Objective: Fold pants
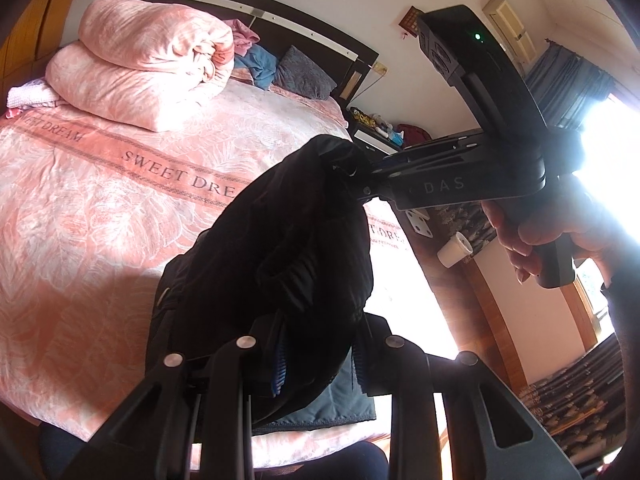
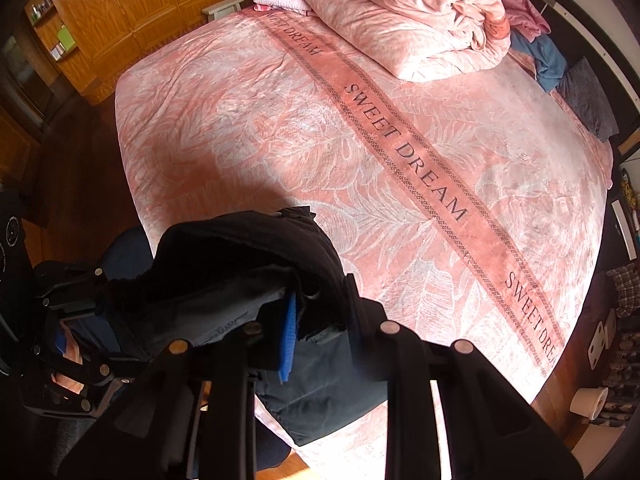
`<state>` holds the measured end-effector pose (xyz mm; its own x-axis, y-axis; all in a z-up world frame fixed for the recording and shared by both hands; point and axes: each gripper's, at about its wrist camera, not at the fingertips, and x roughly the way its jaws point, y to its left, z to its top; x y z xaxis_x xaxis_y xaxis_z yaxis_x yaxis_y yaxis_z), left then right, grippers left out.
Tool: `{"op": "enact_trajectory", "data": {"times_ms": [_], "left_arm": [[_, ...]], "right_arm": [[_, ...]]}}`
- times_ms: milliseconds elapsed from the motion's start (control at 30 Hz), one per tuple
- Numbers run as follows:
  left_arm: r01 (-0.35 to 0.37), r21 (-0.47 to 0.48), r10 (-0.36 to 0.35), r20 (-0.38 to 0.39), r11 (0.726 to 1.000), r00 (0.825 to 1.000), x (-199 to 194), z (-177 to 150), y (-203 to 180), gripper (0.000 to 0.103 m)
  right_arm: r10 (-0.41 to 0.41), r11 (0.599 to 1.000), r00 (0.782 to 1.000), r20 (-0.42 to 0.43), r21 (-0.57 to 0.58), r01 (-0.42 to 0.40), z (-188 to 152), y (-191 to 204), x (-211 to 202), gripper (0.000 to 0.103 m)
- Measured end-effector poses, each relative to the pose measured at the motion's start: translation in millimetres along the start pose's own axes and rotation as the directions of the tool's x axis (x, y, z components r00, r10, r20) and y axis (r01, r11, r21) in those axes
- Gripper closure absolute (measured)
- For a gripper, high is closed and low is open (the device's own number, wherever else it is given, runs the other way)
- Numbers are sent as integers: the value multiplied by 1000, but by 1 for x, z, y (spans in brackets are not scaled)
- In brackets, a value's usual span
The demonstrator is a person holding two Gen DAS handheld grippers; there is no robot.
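Observation:
The dark pants (image 1: 288,240) hang bunched between both grippers above the near edge of the pink bed (image 1: 100,208). My left gripper (image 1: 320,356) is shut on one end of the fabric, its blue pads (image 1: 280,364) pressing the cloth. My right gripper (image 1: 356,178), held by a hand (image 1: 532,236), pinches the other end a short way off. In the right wrist view the pants (image 2: 240,240) drape over my right gripper (image 2: 320,320), which is shut on them, and a grey-blue part (image 2: 320,392) hangs down onto the bed edge. The left gripper (image 2: 72,320) grips the cloth at the left.
A folded pink quilt (image 2: 420,20) and loose clothes (image 2: 536,40) lie at the head of the bed (image 2: 280,120). A grey pillow (image 1: 304,74) sits by the headboard. A wooden wardrobe (image 2: 140,12) stands beyond the bed. A nightstand (image 1: 376,128) and a white cup (image 1: 454,250) are beside it.

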<state>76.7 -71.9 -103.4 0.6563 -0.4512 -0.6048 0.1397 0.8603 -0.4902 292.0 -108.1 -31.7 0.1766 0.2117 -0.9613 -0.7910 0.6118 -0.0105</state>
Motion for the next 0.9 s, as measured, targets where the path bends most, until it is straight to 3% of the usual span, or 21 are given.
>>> {"op": "enact_trajectory", "data": {"times_ms": [900], "left_arm": [[-5, 160, 26, -129, 987, 991, 69, -33, -69, 77]], "right_arm": [[15, 997, 1000, 23, 73, -16, -87, -58, 21, 83]]}}
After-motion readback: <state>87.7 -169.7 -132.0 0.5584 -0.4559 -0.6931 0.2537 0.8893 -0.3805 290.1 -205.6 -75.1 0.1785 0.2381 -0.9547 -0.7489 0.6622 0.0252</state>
